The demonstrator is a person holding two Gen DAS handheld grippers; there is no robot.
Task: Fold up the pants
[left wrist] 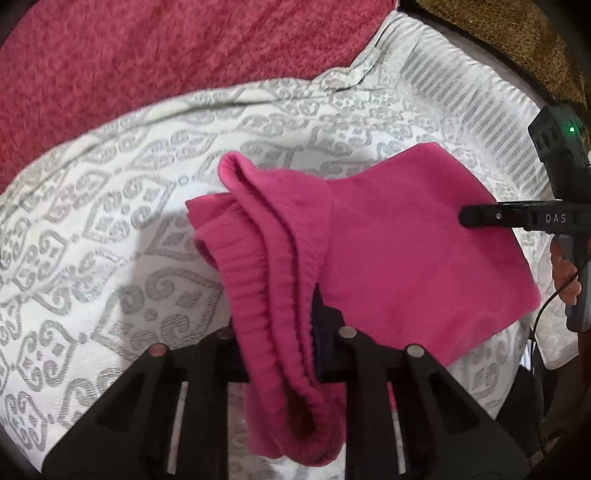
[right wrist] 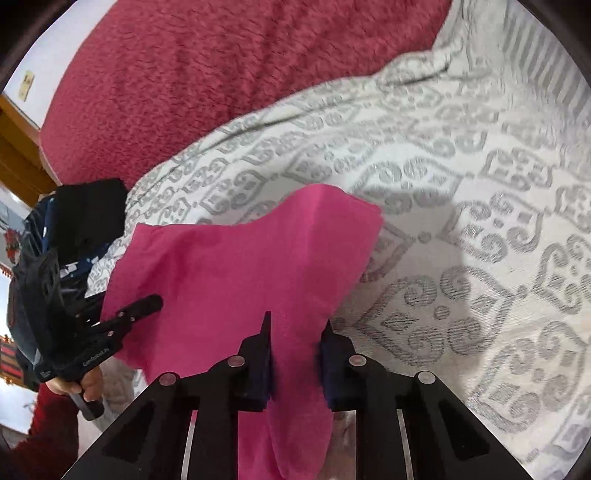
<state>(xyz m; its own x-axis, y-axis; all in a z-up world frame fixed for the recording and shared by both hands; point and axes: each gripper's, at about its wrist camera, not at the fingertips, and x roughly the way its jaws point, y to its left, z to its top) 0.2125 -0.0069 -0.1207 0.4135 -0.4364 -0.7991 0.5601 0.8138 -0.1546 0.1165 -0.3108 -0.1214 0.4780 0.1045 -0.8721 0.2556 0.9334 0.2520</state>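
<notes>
The bright pink pants (left wrist: 406, 251) hang folded and lifted a little above a white and grey patterned bedspread (left wrist: 110, 221). Their ribbed waistband (left wrist: 255, 295) drapes through my left gripper (left wrist: 277, 328), which is shut on it. In the left wrist view my right gripper (left wrist: 476, 216) reaches in from the right onto the pink cloth. The right wrist view shows the pants (right wrist: 229, 266) bunched between the pads of my right gripper (right wrist: 297, 332), which is shut on the fabric. My left gripper (right wrist: 142, 306) holds the cloth's left edge there, with a hand on its handle.
A red fuzzy blanket (left wrist: 166, 66) covers the far side of the bed, also in the right wrist view (right wrist: 221, 74). A brown fuzzy cover (left wrist: 517, 33) lies at the top right. A pile of dark clothes (right wrist: 85, 218) sits at the bedspread's left edge, next to wooden furniture (right wrist: 14, 147).
</notes>
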